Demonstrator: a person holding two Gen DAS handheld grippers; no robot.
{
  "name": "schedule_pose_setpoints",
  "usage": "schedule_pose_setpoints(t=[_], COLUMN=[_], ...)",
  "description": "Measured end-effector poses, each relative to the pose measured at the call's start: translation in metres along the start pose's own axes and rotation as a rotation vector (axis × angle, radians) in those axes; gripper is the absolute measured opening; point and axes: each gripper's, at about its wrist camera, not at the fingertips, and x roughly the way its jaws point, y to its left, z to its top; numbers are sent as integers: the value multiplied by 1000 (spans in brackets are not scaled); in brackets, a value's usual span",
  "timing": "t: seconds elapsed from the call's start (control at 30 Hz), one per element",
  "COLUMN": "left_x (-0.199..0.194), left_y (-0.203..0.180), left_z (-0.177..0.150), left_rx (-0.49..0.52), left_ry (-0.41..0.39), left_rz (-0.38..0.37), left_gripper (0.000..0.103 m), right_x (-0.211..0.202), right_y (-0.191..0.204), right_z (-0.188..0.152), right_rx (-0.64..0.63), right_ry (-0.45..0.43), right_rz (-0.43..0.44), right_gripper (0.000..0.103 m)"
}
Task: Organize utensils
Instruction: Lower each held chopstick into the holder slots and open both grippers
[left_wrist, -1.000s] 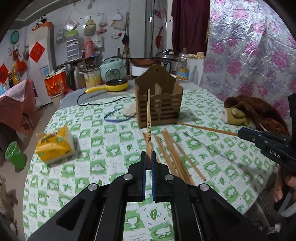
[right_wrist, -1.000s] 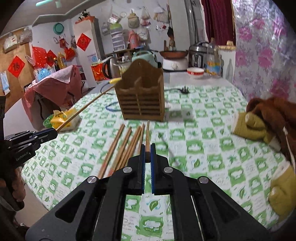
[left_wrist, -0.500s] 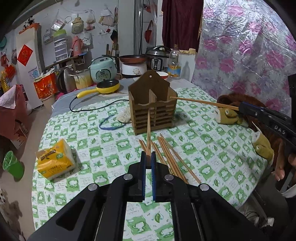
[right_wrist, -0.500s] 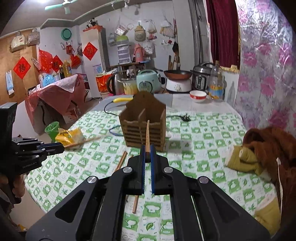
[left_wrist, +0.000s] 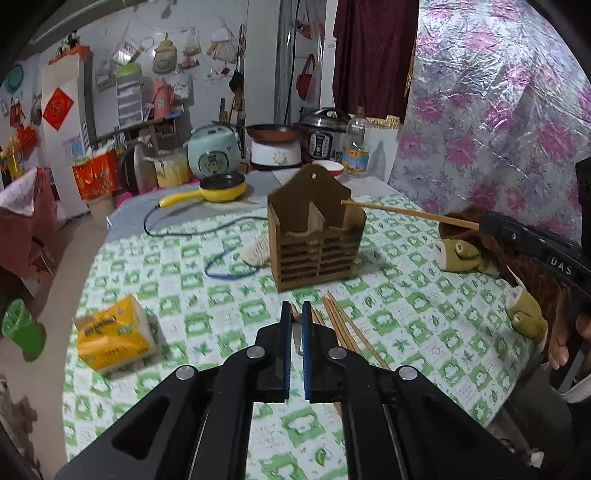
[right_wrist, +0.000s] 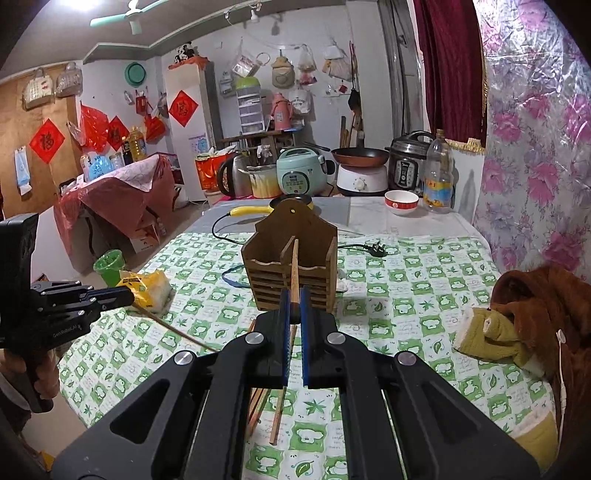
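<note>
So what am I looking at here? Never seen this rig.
There is no robot: a person holds a two-finger gripper in each hand, and each has a fisheye camera looking along its fingers. One picture is from the left gripper, the other from the right gripper.

The right gripper is clamped on a chopstick, whose tip is over the wooden holder. Another chopstick slants from the left gripper's tips to the table; whether it is gripped is unclear.

Loose chopsticks and a tissue pack lie on the table.
</note>
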Motion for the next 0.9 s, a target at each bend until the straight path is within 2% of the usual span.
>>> schedule_pose_setpoints(t=[0.23,0.6,0.73,0.9], left_x=[-3,-22,-13,11], left_y=[-1,-6,-9,-10], left_z=[33,108,131,145], left_rx=[31,73,76,80], left_ry=[-37,-148,-166,-157], left_rz=[13,29,39,46], left_gripper=[5,5,5,5], right_x=[8,31,40,53], right_y=[2,-5,-7,-13], right_z=[17,39,44,51], right_rx=[-26,-63,-76,-97], right_ry=[1,70,124,189], right_rz=[0,-41,-43,-48], right_gripper=[6,6,6,6])
